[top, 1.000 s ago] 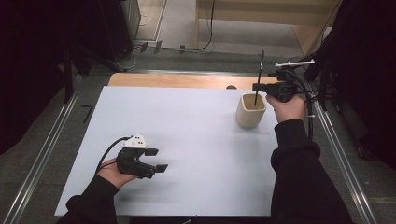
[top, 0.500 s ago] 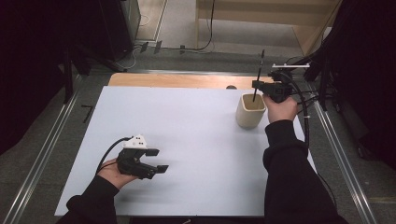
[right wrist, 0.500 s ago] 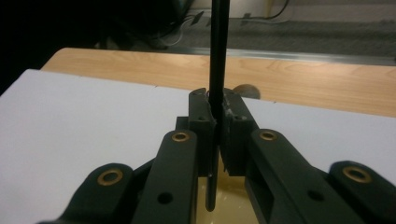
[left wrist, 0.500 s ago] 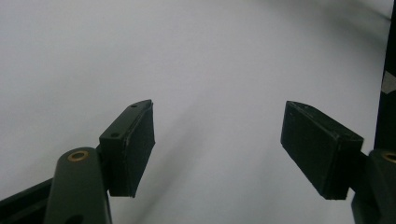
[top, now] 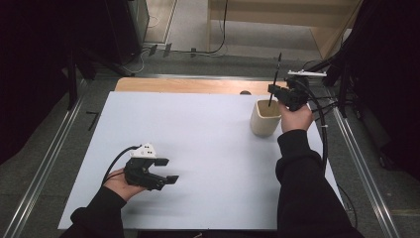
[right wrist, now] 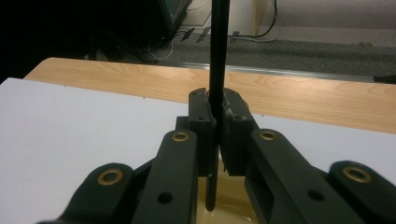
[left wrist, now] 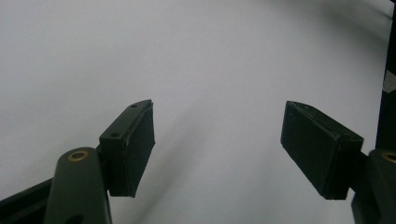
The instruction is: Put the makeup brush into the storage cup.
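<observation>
Pen point(top: 275, 79), black, thin, one item: upright with a slight tilt, clamped in the right gripper, its lower tip hanging just above the open mouth of the cup. The cup serves as the landmark for every place given below.

Left gripper point(top: 168, 171): well to the left of the cup and nearer the person, low over the white sheet point(top: 198, 148), held in the left hand point(top: 119, 182). Jaws stand wide apart with nothing between them. The left gripper view shows both black pads point(left wrist: 130, 149) over bare white surface. A black cable point(top: 116, 161) loops from its back.

Cup point(top: 265, 118): cream-coloured, round, standing upright on the white sheet near the sheet's far right part. Inside shows pale yellow in the right gripper view point(right wrist: 231, 205).

Wooden table edge point(top: 188, 85): a strip of bare light wood beyond the cup, past the far end of the sheet.

Right gripper point(top: 274, 90): just above and to the right of the cup's rim, held in the right hand point(top: 296, 116). Jaws are pressed tight together on the pen's shaft; in the right gripper view the pen point(right wrist: 217, 70) rises straight up from between the pads and its tip pokes out below them, over the cup's mouth. Black cables point(top: 322, 124) trail down from it, to the right of the cup.
</observation>
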Action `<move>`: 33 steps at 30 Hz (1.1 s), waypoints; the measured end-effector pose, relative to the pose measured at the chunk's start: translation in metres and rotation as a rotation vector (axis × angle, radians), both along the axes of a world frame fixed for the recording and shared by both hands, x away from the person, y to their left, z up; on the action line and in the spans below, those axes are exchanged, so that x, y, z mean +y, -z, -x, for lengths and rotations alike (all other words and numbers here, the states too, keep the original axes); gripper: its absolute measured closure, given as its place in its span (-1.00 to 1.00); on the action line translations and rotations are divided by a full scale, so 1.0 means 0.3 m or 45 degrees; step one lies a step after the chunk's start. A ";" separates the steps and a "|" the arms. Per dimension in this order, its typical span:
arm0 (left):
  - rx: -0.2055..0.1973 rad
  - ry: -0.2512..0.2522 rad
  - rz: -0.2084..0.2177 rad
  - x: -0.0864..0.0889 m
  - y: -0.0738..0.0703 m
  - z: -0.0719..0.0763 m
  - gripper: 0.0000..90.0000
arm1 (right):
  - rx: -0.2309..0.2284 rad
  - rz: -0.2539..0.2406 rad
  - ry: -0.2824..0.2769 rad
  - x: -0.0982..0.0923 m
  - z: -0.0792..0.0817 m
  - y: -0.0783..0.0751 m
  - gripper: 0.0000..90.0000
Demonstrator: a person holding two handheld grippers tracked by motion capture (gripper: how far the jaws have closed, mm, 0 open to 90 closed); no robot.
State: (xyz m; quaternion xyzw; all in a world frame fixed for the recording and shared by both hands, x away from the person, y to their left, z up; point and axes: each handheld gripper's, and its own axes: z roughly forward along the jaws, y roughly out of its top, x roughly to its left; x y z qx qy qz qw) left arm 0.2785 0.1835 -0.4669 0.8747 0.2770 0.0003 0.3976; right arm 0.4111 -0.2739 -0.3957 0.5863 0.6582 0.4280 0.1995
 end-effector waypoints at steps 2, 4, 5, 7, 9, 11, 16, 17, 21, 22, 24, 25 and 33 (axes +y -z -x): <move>-0.002 -0.001 0.003 0.001 0.000 0.000 -0.41 | -0.004 0.007 0.001 0.001 0.002 0.003 0.92; 0.002 -0.001 0.000 0.002 -0.001 -0.001 -0.41 | -0.004 0.003 0.006 0.001 0.004 0.007 0.92; 0.003 -0.001 -0.001 0.001 0.000 0.000 -0.41 | -0.008 -0.008 0.009 0.000 0.006 0.011 0.92; 0.003 0.000 0.000 0.000 0.000 0.000 -0.42 | -0.009 -0.033 0.020 -0.006 0.010 0.022 0.92; 0.004 0.000 0.001 0.001 -0.001 -0.001 -0.42 | 0.004 -0.036 0.026 -0.012 0.013 0.037 0.92; 0.005 -0.004 -0.003 0.002 -0.001 -0.001 -0.41 | 0.008 -0.036 0.027 -0.016 0.016 0.052 0.92; 0.004 -0.005 -0.001 0.001 0.000 -0.001 -0.42 | 0.016 -0.059 0.025 -0.021 0.030 0.086 0.92; 0.003 -0.004 0.000 0.001 0.000 -0.001 -0.41 | 0.008 -0.067 0.024 -0.019 0.035 0.091 0.92; 0.003 -0.001 -0.001 0.001 0.000 -0.001 -0.42 | 0.014 -0.068 0.023 -0.019 0.045 0.116 0.92; 0.003 -0.002 0.000 0.002 -0.001 -0.001 -0.41 | 0.022 -0.060 0.021 -0.019 0.046 0.122 0.92; 0.005 -0.005 0.002 0.002 -0.001 -0.001 -0.42 | -0.010 -0.067 0.014 -0.019 0.055 0.131 0.92; 0.005 -0.005 0.000 0.002 -0.001 -0.001 -0.42 | -0.025 -0.070 0.011 -0.017 0.061 0.132 0.92; 0.005 -0.003 -0.001 0.002 -0.001 -0.001 -0.42 | 0.000 -0.050 -0.001 -0.007 0.073 0.144 0.92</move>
